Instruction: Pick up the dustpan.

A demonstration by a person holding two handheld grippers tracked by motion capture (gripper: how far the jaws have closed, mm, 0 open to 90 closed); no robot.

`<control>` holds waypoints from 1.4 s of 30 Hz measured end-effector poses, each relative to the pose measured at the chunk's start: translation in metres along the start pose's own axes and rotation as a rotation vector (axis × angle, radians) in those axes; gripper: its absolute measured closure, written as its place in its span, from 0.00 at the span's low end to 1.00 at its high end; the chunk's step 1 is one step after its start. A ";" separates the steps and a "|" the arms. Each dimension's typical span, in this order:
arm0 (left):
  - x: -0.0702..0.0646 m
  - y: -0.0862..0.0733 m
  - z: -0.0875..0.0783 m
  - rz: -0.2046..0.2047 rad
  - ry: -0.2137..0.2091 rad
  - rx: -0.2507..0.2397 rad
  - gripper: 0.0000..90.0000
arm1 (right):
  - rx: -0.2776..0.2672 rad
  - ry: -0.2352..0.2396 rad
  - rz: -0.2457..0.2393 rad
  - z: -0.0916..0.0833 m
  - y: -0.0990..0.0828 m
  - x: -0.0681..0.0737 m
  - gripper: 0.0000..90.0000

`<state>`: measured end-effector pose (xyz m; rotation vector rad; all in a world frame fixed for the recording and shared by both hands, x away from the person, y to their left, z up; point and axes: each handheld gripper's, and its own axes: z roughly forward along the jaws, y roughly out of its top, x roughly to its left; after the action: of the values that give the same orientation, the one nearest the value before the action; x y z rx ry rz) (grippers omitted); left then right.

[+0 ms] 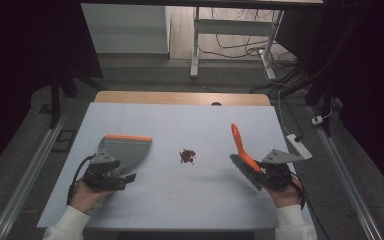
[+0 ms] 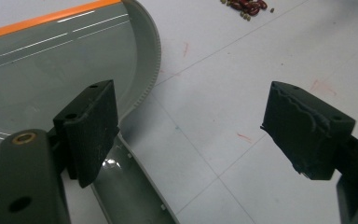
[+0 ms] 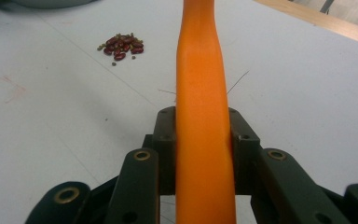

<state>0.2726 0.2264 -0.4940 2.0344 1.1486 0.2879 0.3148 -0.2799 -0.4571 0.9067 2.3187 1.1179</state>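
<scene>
Nearest the person, two hands come in over the table's (image 1: 180,200) near edge, each carrying a gripper. Left gripper (image 1: 111,176) sits at the near left, jaws spread wide; in the left gripper view its two pads (image 2: 91,128) stand well apart with bare table between them, nothing clamped. One pad lies over the handle of the dustpan (image 1: 125,150), the other out over open table; whether the pad touches the handle cannot be told. Right gripper (image 1: 269,176) sits at the near right, jaws closed tight on the orange handle of the brush (image 1: 241,147); the right gripper view shows the handle (image 3: 204,116) pinched between both pads and running up and away from them. From above, the brush's dark bristle head lies low beside the gripper, the handle tip slanting up and away toward the far left. The dustpan, grey with an orange lip, lies flat at the left, lip facing away. Between dustpan and brush, mid-table, a small heap of red beans (image 1: 187,156), apart from both. Beyond the table: floor cables and a desk frame (image 1: 196,45).
</scene>
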 end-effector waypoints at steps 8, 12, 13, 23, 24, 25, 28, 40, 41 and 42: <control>-0.001 0.001 -0.001 0.004 0.002 0.006 0.21 | 0.008 -0.015 -0.005 0.001 0.000 0.001 0.78; -0.001 0.001 -0.002 -0.001 0.010 0.007 0.20 | 0.008 -0.013 -0.010 0.001 0.000 0.003 0.78; -0.001 0.001 -0.002 -0.001 0.010 0.007 0.20 | 0.007 -0.014 -0.009 0.001 0.000 0.003 0.78; -0.007 0.005 -0.004 0.016 0.005 0.009 0.20 | 0.005 -0.010 -0.010 0.002 0.001 0.003 0.78; -0.007 0.005 -0.005 0.016 0.005 0.010 0.20 | 0.005 -0.011 -0.010 0.002 0.001 0.003 0.78; -0.008 0.005 -0.005 0.016 0.003 0.012 0.20 | 0.005 -0.011 -0.009 0.001 0.001 0.003 0.78; -0.011 0.007 -0.008 0.021 -0.002 0.012 0.20 | 0.005 -0.013 0.002 0.002 0.000 0.003 0.78; -0.020 0.021 -0.021 -0.030 0.063 0.010 0.20 | -0.025 -0.010 0.022 -0.003 0.000 0.000 0.78; -0.021 0.022 -0.023 -0.038 0.066 0.004 0.20 | -0.026 -0.010 0.023 -0.004 -0.001 0.000 0.78; -0.022 0.023 -0.025 -0.046 0.071 0.003 0.20 | -0.030 -0.008 0.025 -0.004 -0.001 -0.001 0.78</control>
<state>0.2615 0.2140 -0.4566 2.0118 1.2383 0.3380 0.3127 -0.2827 -0.4552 0.9294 2.2841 1.1533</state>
